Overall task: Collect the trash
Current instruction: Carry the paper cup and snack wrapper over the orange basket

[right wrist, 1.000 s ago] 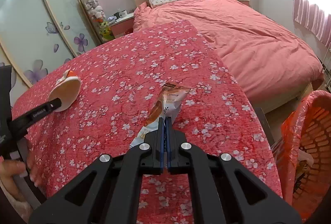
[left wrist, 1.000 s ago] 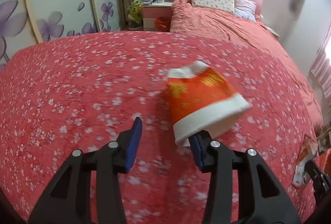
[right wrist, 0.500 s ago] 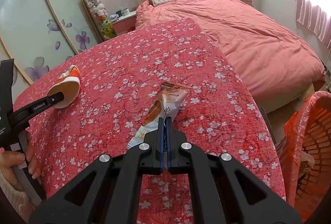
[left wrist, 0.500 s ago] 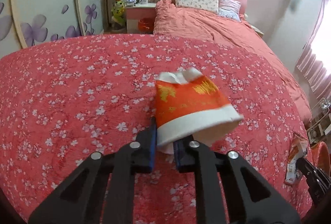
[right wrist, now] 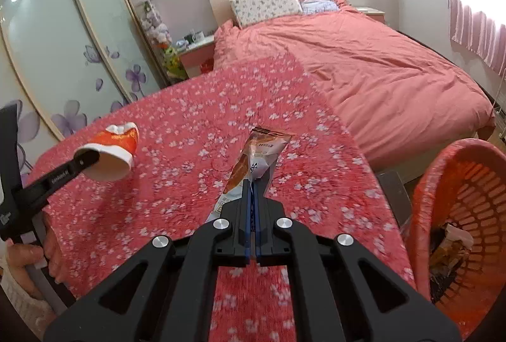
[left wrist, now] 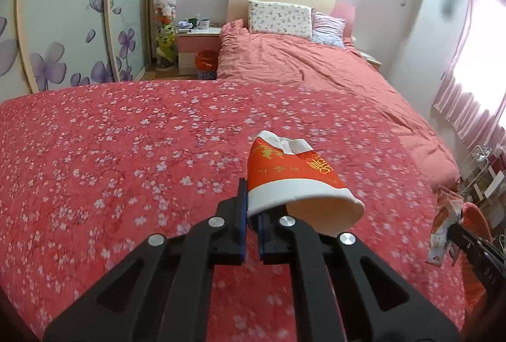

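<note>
My left gripper (left wrist: 250, 217) is shut on the rim of a crushed orange and white paper cup (left wrist: 292, 177) and holds it above the red flowered cloth. The cup also shows at the left of the right wrist view (right wrist: 112, 152). My right gripper (right wrist: 252, 209) is shut on a snack wrapper (right wrist: 257, 160), held above the cloth; the wrapper also shows at the right edge of the left wrist view (left wrist: 442, 226). An orange trash basket (right wrist: 442, 184) with some trash inside stands low at the right.
The table under the red flowered cloth (left wrist: 126, 158) ends at the right near the basket. A pink bed (right wrist: 379, 64) lies beyond. Sliding wardrobe doors (left wrist: 63, 26) and a nightstand (left wrist: 196, 48) stand at the back left.
My left gripper closed on the cup's rim and lifted it off the cloth. My right gripper, shut on the wrapper throughout, has moved right, nearer the basket.
</note>
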Demonstrator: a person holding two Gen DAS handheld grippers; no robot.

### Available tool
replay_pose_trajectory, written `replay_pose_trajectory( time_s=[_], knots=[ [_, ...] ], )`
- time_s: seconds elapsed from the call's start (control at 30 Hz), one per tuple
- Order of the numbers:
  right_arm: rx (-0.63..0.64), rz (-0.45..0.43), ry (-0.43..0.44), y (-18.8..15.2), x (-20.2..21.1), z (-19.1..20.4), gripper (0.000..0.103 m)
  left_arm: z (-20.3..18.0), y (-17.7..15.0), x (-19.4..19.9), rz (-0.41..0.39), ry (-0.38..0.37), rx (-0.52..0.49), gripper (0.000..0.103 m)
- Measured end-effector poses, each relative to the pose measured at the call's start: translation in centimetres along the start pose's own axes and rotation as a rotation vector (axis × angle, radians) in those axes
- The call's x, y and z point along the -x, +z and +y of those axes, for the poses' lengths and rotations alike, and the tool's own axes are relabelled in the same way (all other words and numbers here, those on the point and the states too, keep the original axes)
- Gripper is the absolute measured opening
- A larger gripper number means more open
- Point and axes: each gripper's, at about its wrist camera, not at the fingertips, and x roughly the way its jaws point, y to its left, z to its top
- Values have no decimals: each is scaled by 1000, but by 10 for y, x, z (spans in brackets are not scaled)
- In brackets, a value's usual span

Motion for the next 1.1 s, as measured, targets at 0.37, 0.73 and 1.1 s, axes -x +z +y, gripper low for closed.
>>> replay_pose_trajectory(
  time_s=[0.37, 0.73, 1.1],
  knots=[
    [-32, -168, -49, 2, 86, -28, 2, -58, -8, 70, -56, -99, -56, 6],
    [-88, -327, -133, -7, 155, -67, 2, -139, -21, 124, -101, -243, -129, 6],
    [-135, -418, -229, -18, 189, -109, 2, -225, -42, 141, -88, -377, -193, 6]
  ],
)
